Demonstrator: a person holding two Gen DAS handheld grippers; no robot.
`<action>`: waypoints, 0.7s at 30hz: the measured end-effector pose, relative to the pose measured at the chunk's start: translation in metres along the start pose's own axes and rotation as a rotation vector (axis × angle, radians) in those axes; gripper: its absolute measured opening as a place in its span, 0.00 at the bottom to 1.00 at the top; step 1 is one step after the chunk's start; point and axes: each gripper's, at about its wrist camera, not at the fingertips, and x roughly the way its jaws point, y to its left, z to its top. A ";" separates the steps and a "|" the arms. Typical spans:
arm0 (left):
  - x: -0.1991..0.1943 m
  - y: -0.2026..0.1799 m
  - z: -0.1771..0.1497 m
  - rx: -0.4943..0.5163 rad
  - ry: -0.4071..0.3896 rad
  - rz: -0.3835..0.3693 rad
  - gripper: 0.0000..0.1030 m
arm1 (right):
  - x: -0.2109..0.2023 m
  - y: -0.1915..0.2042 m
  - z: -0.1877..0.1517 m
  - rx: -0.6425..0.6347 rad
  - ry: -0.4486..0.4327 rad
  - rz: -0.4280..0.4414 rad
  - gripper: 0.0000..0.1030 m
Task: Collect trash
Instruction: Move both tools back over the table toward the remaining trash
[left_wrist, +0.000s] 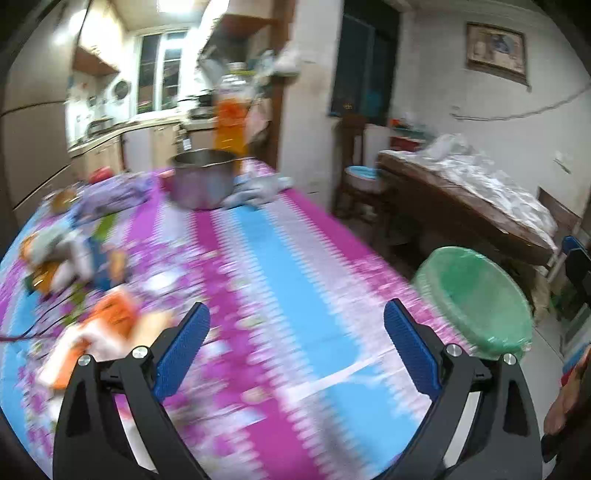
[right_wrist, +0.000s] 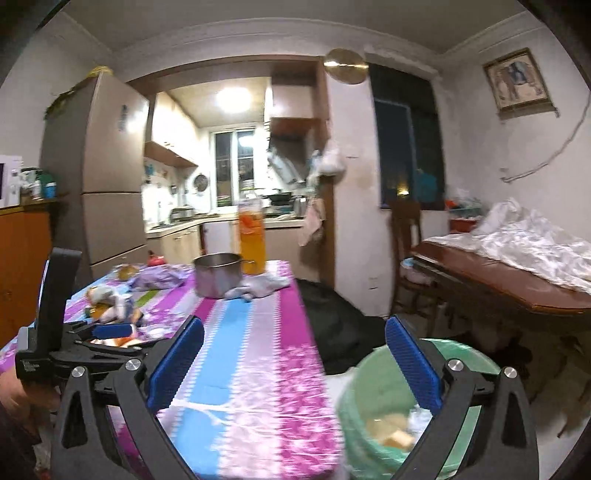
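My left gripper (left_wrist: 297, 314) stands open over the striped pink and blue tablecloth (left_wrist: 266, 258), with nothing between its blue pads. Blurred wrappers and packets (left_wrist: 74, 266) lie on the table to its left, and an orange and white packet (left_wrist: 110, 321) lies by the left finger. The green-lined trash bin (left_wrist: 476, 299) stands on the floor off the table's right edge. My right gripper (right_wrist: 293, 328) is open and empty, above the table's right edge and the bin (right_wrist: 373, 406), which holds pale scraps (right_wrist: 391, 432). The left gripper (right_wrist: 110, 334) shows at the left of the right wrist view, near wrappers (right_wrist: 110, 302).
A steel pot (left_wrist: 201, 177), a tall orange bottle (left_wrist: 231, 118), a purple bag (left_wrist: 114, 192) and a grey cloth (left_wrist: 258, 190) stand at the table's far end. A wooden table with a white sheet (left_wrist: 480, 195) and a chair (right_wrist: 406, 251) are at the right. A black bag (right_wrist: 332, 321) lies on the floor.
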 end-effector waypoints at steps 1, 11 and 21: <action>-0.006 0.011 -0.003 -0.006 -0.004 0.029 0.89 | 0.003 0.010 -0.002 0.003 0.014 0.029 0.95; -0.064 0.128 -0.034 0.184 -0.006 0.117 0.76 | 0.020 0.078 -0.024 -0.049 0.147 0.249 0.95; -0.019 0.158 -0.047 0.412 0.153 -0.049 0.52 | 0.028 0.108 -0.032 -0.075 0.185 0.298 0.95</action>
